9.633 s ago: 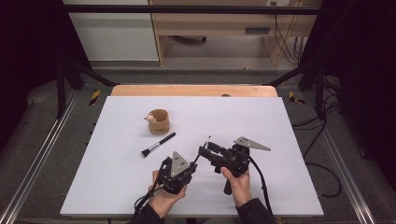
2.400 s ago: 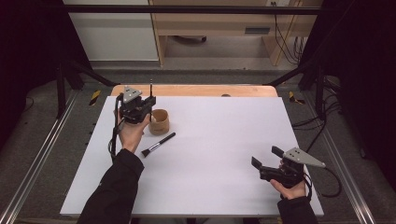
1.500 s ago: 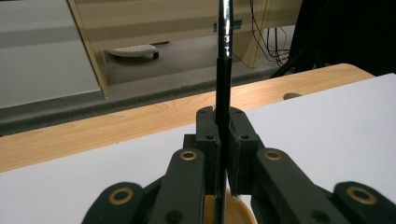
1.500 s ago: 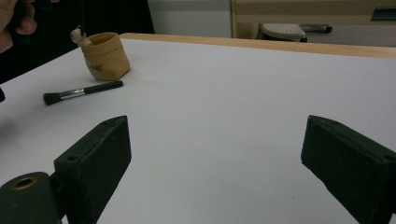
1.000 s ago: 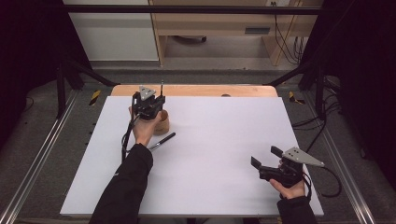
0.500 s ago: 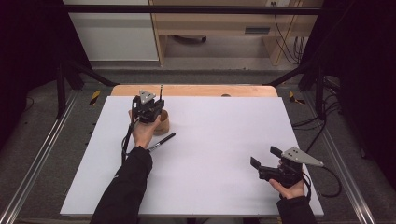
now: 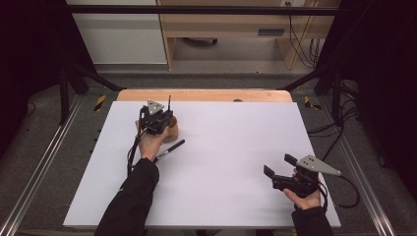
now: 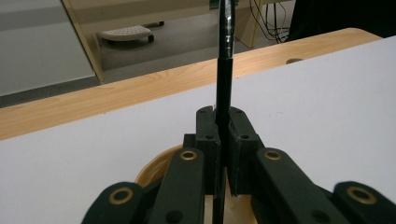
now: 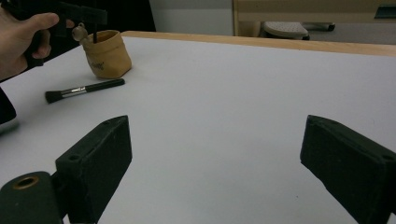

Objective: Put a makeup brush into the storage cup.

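White worktop [image 7: 231, 162] with a wooden far edge, dark frame rails on either side. My left gripper [image 8: 223, 140] is clamped on a thin black stick-like handle [image 8: 223, 84], upright over the mouth of a small tan pouch-like pot [image 9: 106, 53] near the worktop's far left. A black makeup brush [image 9: 84, 89] lies flat just beside the pot, apart from it. My right gripper [image 9: 212, 172] rests near the right front edge, jaws wide and empty. I judge the handle light, stiff and smooth, so it may slip or tilt; a mid-shaft hold keeps it vertical. The pot looks soft and easily tipped.
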Demonstrator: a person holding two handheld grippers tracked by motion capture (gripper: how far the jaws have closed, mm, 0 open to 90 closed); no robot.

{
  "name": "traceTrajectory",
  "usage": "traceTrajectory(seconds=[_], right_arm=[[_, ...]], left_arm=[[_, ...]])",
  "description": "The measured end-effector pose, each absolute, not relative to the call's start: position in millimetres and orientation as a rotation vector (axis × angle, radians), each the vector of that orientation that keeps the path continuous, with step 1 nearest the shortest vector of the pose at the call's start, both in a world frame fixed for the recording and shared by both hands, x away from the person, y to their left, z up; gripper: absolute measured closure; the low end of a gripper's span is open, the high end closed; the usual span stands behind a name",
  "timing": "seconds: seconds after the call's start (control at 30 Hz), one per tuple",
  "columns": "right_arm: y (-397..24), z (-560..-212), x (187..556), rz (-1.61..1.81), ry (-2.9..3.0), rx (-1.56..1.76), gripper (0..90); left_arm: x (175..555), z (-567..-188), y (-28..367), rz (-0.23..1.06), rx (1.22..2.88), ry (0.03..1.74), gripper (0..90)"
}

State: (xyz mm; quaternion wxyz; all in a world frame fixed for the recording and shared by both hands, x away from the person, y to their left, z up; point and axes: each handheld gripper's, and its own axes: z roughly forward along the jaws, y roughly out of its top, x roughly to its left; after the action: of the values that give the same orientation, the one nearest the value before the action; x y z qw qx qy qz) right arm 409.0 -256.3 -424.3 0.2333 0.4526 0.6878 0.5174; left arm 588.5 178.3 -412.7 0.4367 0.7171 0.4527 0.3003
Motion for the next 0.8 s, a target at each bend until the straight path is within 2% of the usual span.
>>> traceTrajectory(seconds=[0.5, 0.8], right_arm=[[-255.8, -423.5, 408.9, 1.425, 1.885, 1.236, 9.3], [-255.7, -421.8, 408.0, 1.429, 1.886, 1.231, 9.3]], left_arm=[[583.1, -417.7, 178.4, 0.728, 1.837, 1.117, 83.1], [567.9, -407.9, 184.7, 0.727, 1.842, 1.088, 73.6]])
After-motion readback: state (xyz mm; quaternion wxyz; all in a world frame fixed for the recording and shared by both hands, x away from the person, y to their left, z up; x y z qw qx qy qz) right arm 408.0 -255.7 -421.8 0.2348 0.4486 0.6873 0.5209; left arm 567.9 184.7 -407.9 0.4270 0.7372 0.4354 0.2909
